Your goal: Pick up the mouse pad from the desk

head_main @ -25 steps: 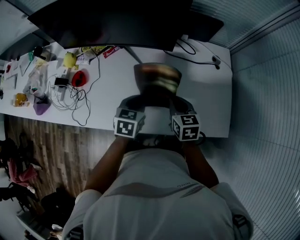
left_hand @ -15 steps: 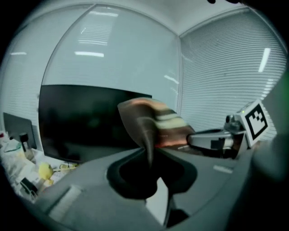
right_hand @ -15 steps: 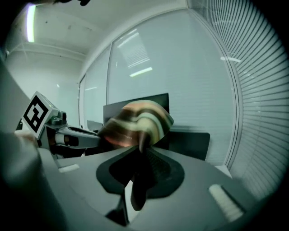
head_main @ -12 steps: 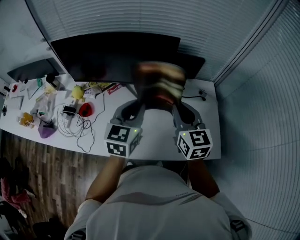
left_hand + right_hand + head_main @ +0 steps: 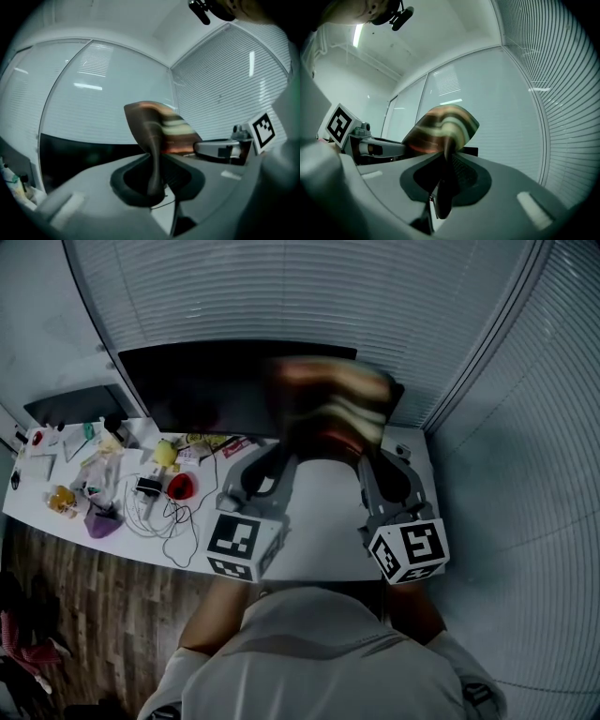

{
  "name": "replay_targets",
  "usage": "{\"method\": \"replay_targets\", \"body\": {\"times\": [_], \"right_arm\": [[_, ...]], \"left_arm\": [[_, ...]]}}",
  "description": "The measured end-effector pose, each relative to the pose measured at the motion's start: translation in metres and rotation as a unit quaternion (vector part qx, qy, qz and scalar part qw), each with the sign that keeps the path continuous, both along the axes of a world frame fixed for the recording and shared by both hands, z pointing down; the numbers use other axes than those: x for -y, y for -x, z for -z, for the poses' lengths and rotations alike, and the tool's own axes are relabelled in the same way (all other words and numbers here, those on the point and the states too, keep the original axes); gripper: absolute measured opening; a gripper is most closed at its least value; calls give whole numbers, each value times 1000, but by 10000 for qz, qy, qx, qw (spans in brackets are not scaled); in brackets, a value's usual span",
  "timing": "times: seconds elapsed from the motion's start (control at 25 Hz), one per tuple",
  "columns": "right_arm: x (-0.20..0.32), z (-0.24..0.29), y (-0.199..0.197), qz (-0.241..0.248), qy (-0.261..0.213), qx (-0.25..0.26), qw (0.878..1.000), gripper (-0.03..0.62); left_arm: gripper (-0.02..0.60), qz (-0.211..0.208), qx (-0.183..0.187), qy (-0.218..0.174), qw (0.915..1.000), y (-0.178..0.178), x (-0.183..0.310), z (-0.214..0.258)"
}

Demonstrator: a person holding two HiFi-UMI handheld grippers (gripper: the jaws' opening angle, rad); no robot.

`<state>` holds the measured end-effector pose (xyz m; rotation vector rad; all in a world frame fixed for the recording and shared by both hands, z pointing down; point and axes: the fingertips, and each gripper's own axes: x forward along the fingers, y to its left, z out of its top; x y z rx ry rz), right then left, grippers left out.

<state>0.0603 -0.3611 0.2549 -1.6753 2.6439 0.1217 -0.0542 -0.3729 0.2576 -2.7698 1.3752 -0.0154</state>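
Above the bench (image 5: 319,521): one mouse pad (image 5: 328,399), held in the air by two sets of jaws.

Left gripper (image 5: 157,185): jaws closed to a narrow gap, pinching one edge of the pad. Right gripper (image 5: 444,187): jaws closed the same way on the same pad, further along that edge. The pad is striped brown, cream and red; it curls upward from both grips and touches nothing else. Two marker cubes (image 5: 246,545) are in view, one per gripper. Only the gripper views show the pad edge seated between the pads, and each also shows the other gripper's cube at its side. Only the head view shows the white bench below, one dark monitor (image 5: 206,390) behind the pad, and loose cables (image 5: 159,507) with small coloured items at the bench's left end.
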Motion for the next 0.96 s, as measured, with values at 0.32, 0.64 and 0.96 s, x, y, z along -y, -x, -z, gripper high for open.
{"method": "replay_targets", "body": {"times": [0.32, 0.64, 0.96], "right_arm": [[2, -3, 1, -39, 92, 89, 9999, 44], [0, -16, 5, -33, 226, 111, 9997, 44], [-1, -22, 2, -17, 276, 168, 9995, 44]], "left_arm": [[77, 24, -29, 24, 10000, 7, -6, 0], [77, 31, -18, 148, 9999, 11, -8, -10], [77, -17, -7, 215, 9998, 7, -8, -17]]}}
